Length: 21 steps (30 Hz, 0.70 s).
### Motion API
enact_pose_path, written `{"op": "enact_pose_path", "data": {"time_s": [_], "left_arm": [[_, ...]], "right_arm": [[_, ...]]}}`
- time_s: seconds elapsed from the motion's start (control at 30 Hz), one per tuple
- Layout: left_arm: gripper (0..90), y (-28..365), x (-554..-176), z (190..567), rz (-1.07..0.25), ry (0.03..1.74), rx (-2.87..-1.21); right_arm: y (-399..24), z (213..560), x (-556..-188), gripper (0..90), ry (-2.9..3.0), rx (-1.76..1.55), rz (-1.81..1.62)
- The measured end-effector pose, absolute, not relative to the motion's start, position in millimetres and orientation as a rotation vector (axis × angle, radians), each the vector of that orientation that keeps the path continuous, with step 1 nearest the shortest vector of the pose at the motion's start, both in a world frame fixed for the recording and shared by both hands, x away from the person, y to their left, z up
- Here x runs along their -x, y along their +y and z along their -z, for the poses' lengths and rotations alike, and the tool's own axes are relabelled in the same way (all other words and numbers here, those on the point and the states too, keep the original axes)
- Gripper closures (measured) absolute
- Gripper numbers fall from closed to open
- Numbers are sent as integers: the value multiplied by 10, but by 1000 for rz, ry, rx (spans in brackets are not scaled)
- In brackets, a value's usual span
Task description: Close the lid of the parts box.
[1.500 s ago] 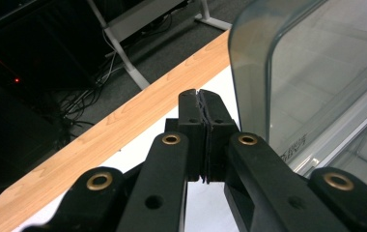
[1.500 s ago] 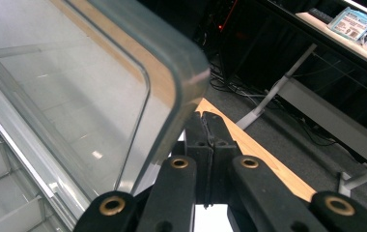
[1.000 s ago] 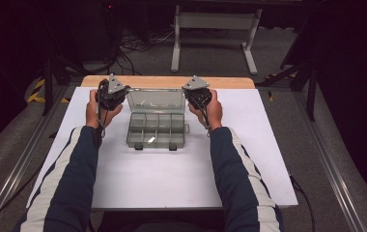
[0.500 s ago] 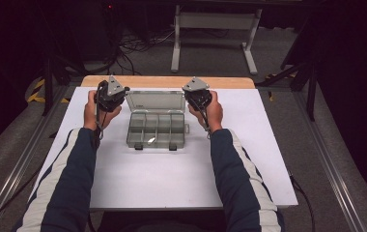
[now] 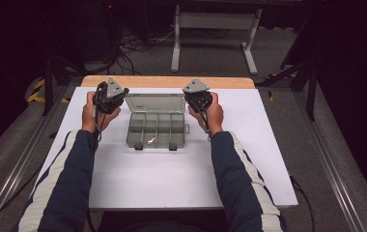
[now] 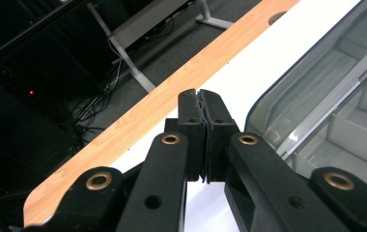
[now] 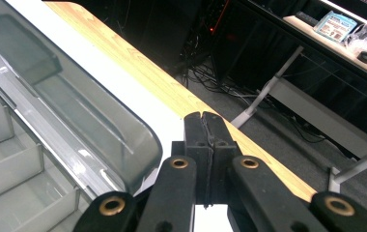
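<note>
A clear plastic organizer box (image 5: 156, 126) lies open in the middle of the white tabletop (image 5: 172, 179), its flat lid (image 5: 155, 103) folded back toward the far edge. Thin walls split the tray into small rectangular compartments; one near compartment at the front left holds a small pale item (image 5: 149, 141), too small to make out. Two dark latches sit on the front rim.

The left claw (image 5: 110, 95) hangs just beside the box's far left corner and the right claw (image 5: 198, 95) just beside its far right corner, neither touching it. Both are matte black with brass rivets and a grey three-cornered plate on top, and each has its jaws pressed together on nothing.

A strip of light wood (image 5: 167, 81) shows along the tabletop's far edge. Beyond it, on grey carpet, stand a white metal frame (image 5: 215, 29) and a tangle of dark cables (image 5: 138, 43). Nothing lies between the claws and the box.
</note>
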<state>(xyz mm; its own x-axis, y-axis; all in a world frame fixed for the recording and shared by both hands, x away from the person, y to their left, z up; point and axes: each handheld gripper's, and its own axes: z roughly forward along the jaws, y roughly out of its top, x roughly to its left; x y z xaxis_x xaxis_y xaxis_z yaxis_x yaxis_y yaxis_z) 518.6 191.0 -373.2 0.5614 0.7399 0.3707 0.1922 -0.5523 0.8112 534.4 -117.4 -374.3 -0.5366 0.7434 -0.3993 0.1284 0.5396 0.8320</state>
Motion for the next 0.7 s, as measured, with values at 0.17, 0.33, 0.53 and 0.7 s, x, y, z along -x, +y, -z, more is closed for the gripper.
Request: {"op": "enact_pose_path", "data": {"time_s": [0.17,0.33,0.53,0.7], "left_arm": [[886,1905,-5141,3711,-949,732,-2069],[886,1899,-5092,3696,-950,722,-2082],[887,1893,-5030,3714,-952,702,-2106],[890,1889,-4987,3726,-961,692,-2116]], "right_arm": [[-1167,3745,-5299,900,1997,-710,-978],[-1165,3731,-5250,900,2002,-702,-971],[-1173,3758,-5190,900,2007,-696,-974],[-1177,3771,-5156,900,2009,-700,-976]]}}
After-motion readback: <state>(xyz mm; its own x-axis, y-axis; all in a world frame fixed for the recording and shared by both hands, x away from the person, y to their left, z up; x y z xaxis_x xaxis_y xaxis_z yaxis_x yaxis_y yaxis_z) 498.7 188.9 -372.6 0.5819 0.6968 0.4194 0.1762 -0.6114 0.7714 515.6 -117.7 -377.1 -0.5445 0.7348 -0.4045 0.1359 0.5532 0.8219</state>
